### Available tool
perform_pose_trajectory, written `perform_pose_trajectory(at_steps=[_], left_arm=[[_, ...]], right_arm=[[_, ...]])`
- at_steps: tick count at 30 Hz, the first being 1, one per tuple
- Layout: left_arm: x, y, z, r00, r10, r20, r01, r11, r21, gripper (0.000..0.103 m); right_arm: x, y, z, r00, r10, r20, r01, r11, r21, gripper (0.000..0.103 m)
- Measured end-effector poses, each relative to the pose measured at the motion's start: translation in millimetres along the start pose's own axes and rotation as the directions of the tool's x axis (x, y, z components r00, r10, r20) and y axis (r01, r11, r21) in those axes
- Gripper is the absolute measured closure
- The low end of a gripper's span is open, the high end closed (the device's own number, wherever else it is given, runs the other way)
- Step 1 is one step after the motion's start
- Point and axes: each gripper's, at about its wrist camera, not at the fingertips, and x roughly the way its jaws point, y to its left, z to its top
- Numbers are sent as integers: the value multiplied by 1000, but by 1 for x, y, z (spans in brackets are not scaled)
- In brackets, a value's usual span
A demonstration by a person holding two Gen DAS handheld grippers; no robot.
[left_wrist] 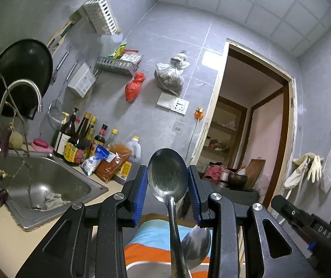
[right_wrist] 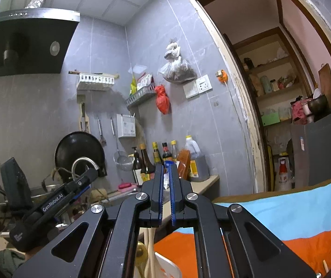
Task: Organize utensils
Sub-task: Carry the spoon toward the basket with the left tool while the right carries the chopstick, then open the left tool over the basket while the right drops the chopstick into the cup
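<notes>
In the left wrist view, the left gripper (left_wrist: 167, 183) has its blue-padded fingers (left_wrist: 142, 192) apart, and a steel spoon (left_wrist: 167, 176) stands upright between them with its bowl at the level of the pads; its sides lie very near both pads, though whether they touch cannot be told. The spoon's handle runs straight down toward the camera, and a second steel spoon (left_wrist: 196, 246) lies just right of that handle, lower in the frame, its bowl over a blue-and-orange cloth (left_wrist: 149, 238). Left of the upright spoon, a steel sink (left_wrist: 49, 180) is set into the worktop (left_wrist: 10, 243) with a curved faucet (left_wrist: 24, 92) above it, and a row of sauce bottles (left_wrist: 79, 139) stands beyond the sink against the tiled wall. A black wok (left_wrist: 24, 69) hangs on the wall above the faucet. In the right wrist view, the right gripper (right_wrist: 165, 185) has its fingers (right_wrist: 158, 192) nearly together, with only a narrow slit between the pads and nothing seen held there. The same cloth (right_wrist: 293, 210) spreads to the right of this gripper, and the other gripper's black body shows at its left.
</notes>
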Motion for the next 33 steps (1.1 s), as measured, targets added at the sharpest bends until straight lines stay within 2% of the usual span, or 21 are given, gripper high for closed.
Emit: perform_pose_trajectory(at_steps=[6, 8, 10, 15, 17, 19, 22, 24, 28, 29, 33], left_arm=[[-5, -4, -9, 999, 2, -41, 0, 999, 39, 73], [-6, -6, -11, 998, -2, -69, 6, 999, 51, 73], [-7, -8, -12, 995, -14, -101, 19, 998, 54, 73], [-10, -13, -13, 982, -40, -184, 50, 997, 52, 67], [-10, -15, -13, 977, -45, -207, 55, 998, 44, 65], [-12, -18, -12, 974, -45, -224, 54, 998, 37, 62], [-15, -28, -8, 969, -31, -244, 44, 998, 48, 55], [-18, -39, -4, 966, -32, -256, 52, 996, 70, 48], [-25, -64, -1, 961, -22, -275, 57, 991, 119, 27], [-27, -70, 0, 961, -23, -275, 60, 990, 128, 20], [-34, -99, -2, 958, -27, -285, 77, 983, 168, 9]], right_arm=[[-5, -1, 0, 999, -15, -41, 15, 1000, -5, 96], [-9, -3, 1, 998, -21, -52, 21, 1000, -5, 90], [-14, -5, 3, 998, -23, -58, 23, 1000, -5, 80], [-31, -11, 12, 997, -45, -68, 44, 999, -21, 77], [-39, -14, 15, 996, -57, -66, 56, 998, -17, 73], [-45, -16, 18, 996, -64, -67, 64, 998, -9, 64], [-59, -18, 24, 995, -79, -57, 79, 997, -9, 50], [-69, -19, 29, 994, -92, -51, 91, 996, -16, 44], [-90, -23, 39, 990, -132, -43, 131, 991, -28, 25], [-96, -24, 41, 989, -145, -39, 143, 989, -36, 23], [-116, -28, 47, 980, -193, -41, 190, 980, -58, 13]])
